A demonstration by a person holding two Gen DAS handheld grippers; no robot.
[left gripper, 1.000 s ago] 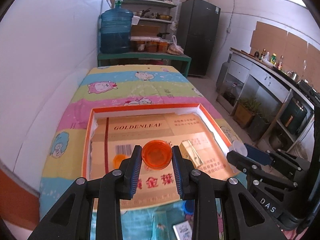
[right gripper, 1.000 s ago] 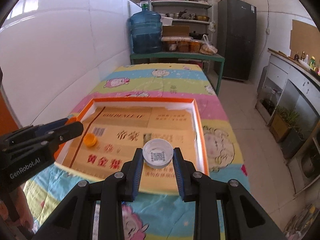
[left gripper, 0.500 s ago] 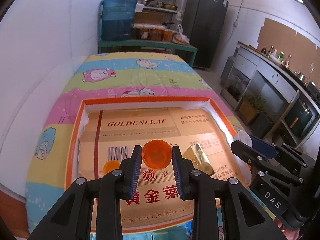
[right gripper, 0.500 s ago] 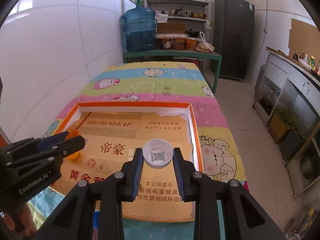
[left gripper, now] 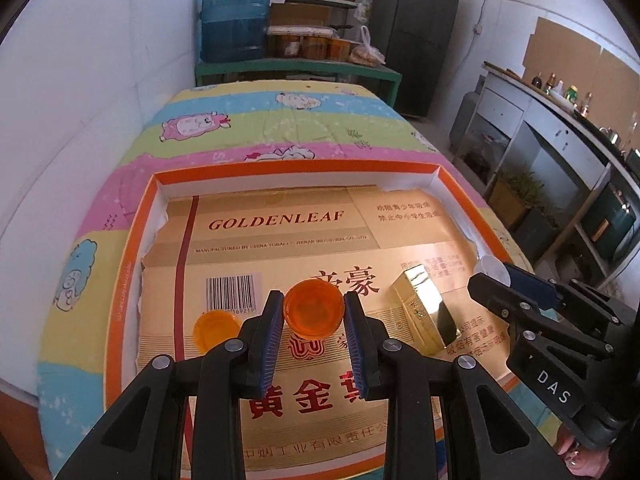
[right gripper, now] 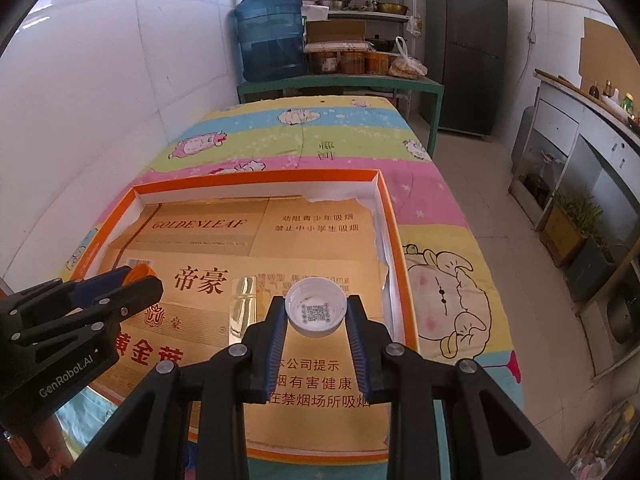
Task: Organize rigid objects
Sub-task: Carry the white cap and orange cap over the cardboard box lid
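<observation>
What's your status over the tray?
Left gripper shut on orange cap. Right gripper shut on white cap. Tray below; gold box between them.

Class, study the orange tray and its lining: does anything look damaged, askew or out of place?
Yes. The gold cardboard liner in the tray is torn and ragged along its far right edge, showing the white paper beneath. The gold box lies at a slant to the tray's sides. Nothing is spilled.
</observation>
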